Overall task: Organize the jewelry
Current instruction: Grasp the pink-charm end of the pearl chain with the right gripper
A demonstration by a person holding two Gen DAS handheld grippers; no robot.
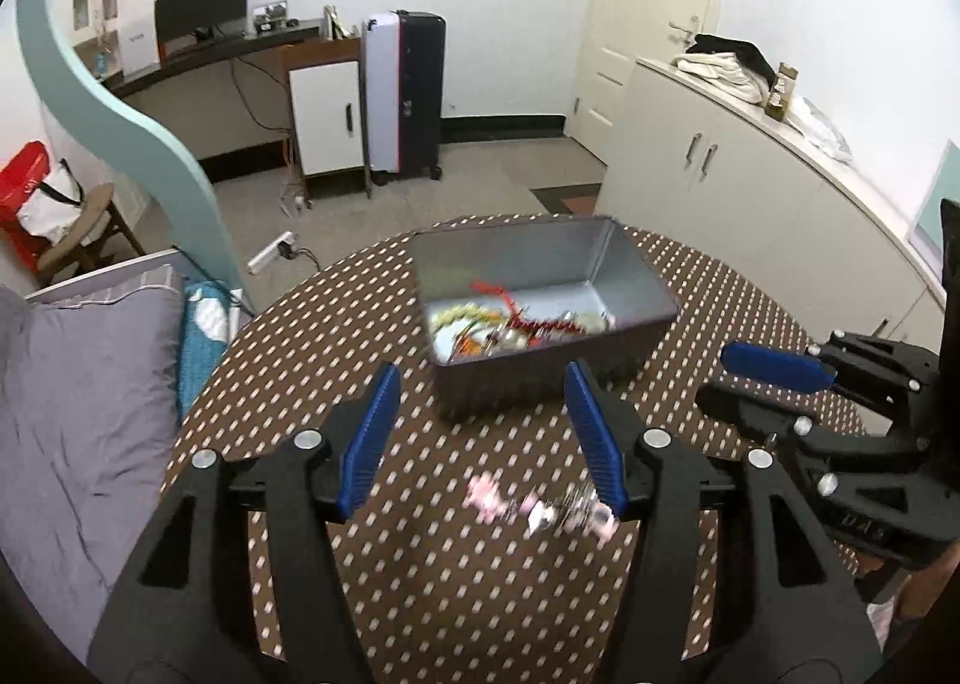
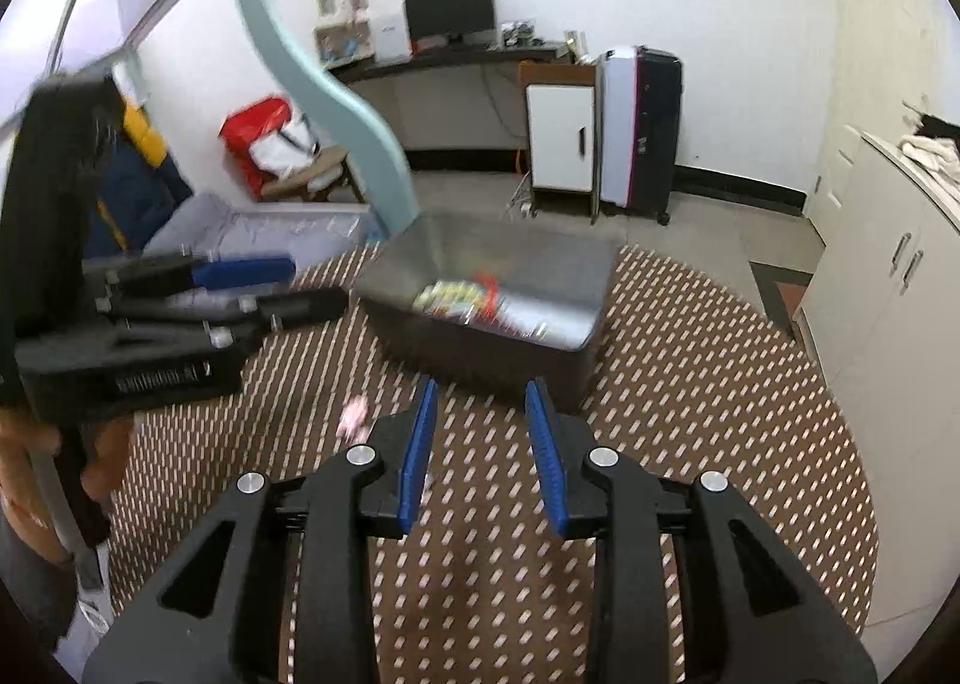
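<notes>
A grey bed (image 1: 78, 384) lies left of the dotted table (image 1: 336, 336); the left hand-held gripper (image 1: 483, 384) hovers with blue pads spread wide, empty; a blurred pink bracelet (image 1: 540, 507) lies on the cloth beside its right pad; the metal box (image 1: 636, 276) of jewelry sits ahead; the right hand-held gripper (image 2: 480, 402) gapes too, empty; no writing is legible.
</notes>
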